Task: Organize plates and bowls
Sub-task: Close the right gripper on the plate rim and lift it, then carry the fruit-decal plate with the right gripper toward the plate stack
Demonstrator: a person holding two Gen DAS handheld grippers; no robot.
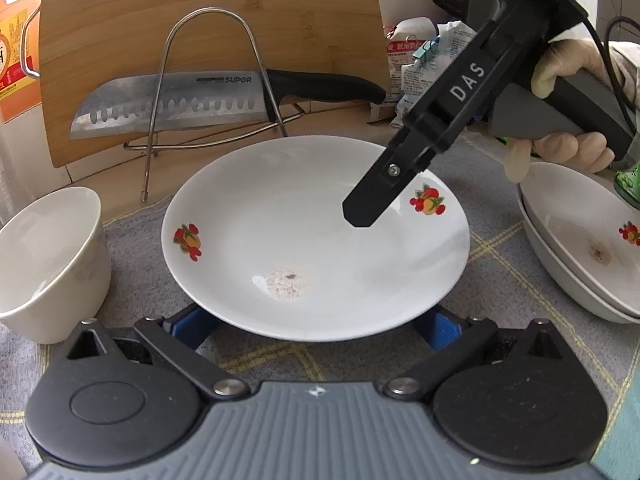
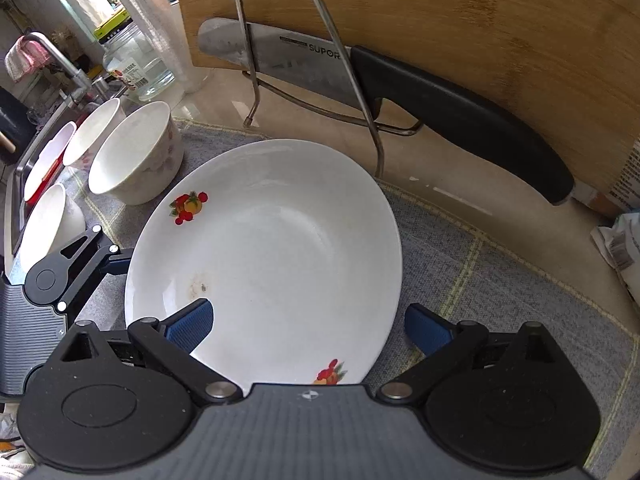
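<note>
Right now the big bamboo cutting board [image 1: 208, 20] leans at the back, with the grey checked cloth [image 2: 500, 280] spread in front of it. On the cloth sits the white plate with fruit pictures [image 1: 312, 236]. To its right is a stack of the same plates [image 1: 576, 240], and white bowls [image 2: 136, 152] wait on its left.

The left gripper [image 1: 316, 324] is wide open, its blue pads at either side of the plate's near edge, holding nothing. The right gripper [image 2: 308, 328] is wide open too. One blue pad hangs over the plate and the other is outside the rim, so it looks ready to pinch but is not holding yet.

The plate is smooth and could slip if only the thin rim is pinched. It might bump the stack and chip.

The knife [image 1: 168, 100] in the wire rack [image 1: 216, 80] says "SUPOR". The right tool says "DAS".
</note>
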